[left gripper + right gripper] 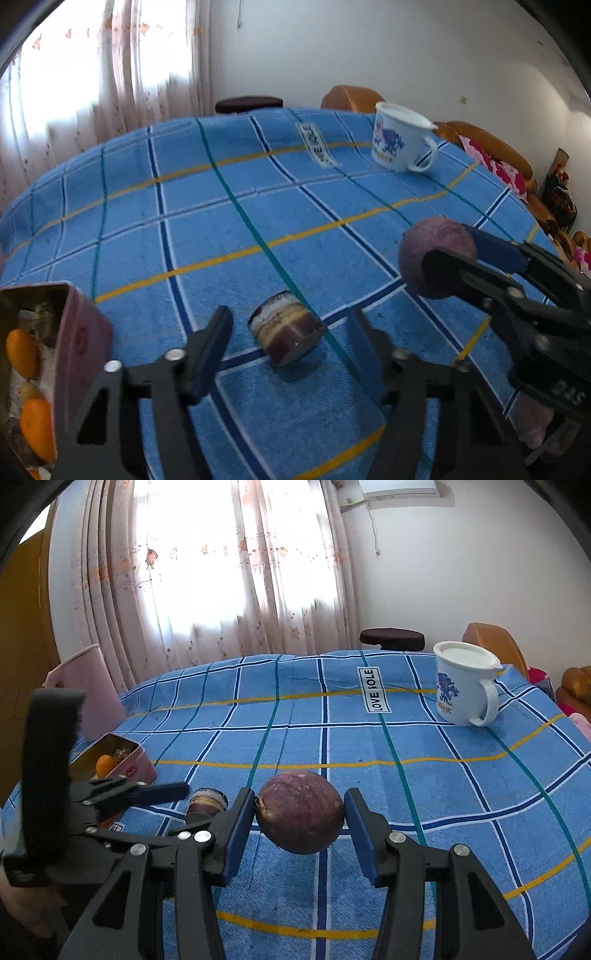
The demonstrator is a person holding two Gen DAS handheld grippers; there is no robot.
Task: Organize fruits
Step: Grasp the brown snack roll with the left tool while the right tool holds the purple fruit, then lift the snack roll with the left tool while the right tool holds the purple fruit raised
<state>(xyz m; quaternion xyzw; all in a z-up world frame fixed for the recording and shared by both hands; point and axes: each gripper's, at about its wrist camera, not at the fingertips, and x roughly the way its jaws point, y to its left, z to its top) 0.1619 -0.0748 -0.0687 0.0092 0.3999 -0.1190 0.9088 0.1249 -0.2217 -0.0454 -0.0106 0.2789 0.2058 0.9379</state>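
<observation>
My right gripper (300, 818) is shut on a round purple fruit (300, 811) and holds it above the blue checked cloth; the fruit also shows in the left wrist view (436, 254) at the right, with that gripper around it. My left gripper (286, 332) is open, its fingers either side of a brown striped chestnut-like piece (286, 332) lying on the cloth; this piece also shows in the right wrist view (205, 805). A pink tin box (79, 332) at the left holds orange kumquats (22, 354) and other bits; it also shows in the right wrist view (122, 758).
A white mug with a blue print (400, 138) (465, 685) stands at the far right of the table. A pink box lid (86, 686) leans at the far left edge. A dark stool (392, 638) and orange chairs (487, 144) stand beyond the table.
</observation>
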